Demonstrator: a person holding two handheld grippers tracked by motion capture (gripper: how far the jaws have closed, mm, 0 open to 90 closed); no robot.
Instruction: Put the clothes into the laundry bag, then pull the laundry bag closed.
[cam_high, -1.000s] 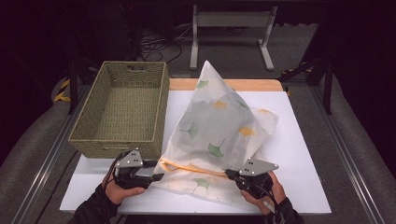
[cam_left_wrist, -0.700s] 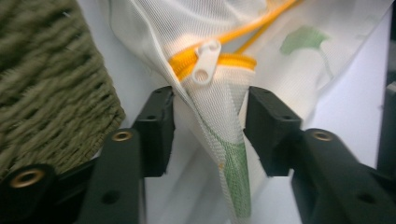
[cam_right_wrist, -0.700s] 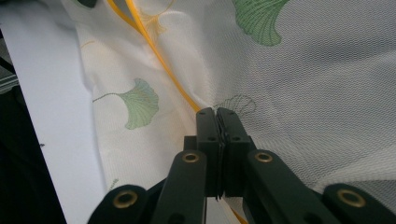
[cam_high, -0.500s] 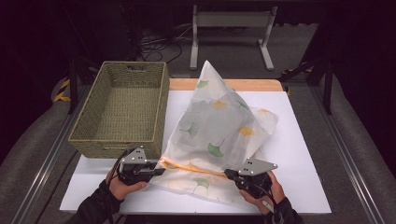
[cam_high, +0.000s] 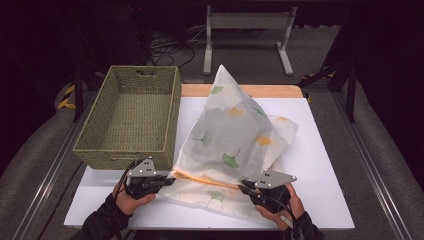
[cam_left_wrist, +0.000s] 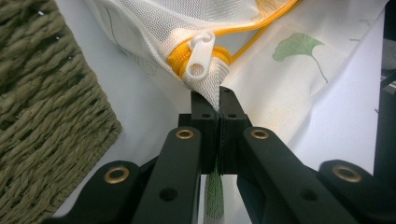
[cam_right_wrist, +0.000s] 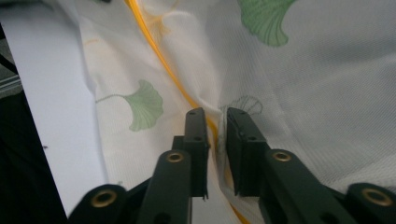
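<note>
A white mesh bag (cam_high: 235, 140) printed with ginkgo leaves stands in a peak on the white table (cam_high: 320, 175). A yellow zipper runs along its near edge. My left gripper (cam_high: 170, 179) is at the bag's left corner. Its jaws have just been closing and are now shut on the mesh (cam_left_wrist: 210, 88) just under the white zipper pull (cam_left_wrist: 200, 58). My right gripper (cam_high: 243, 189) is at the bag's near right edge. Its jaws (cam_right_wrist: 215, 116) have just been opening and stand a little apart, with the yellow zipper seam (cam_right_wrist: 154, 51) running between them.
A woven green-brown basket (cam_high: 131, 115) stands empty at the table's left, close to my left gripper, and its wall fills the left of the left gripper view (cam_left_wrist: 42, 116). A metal stand (cam_high: 247, 35) is on the floor beyond the table.
Both hands stay where they were and the bag keeps its peaked shape. The left jaws have drawn together on the bag's corner.
</note>
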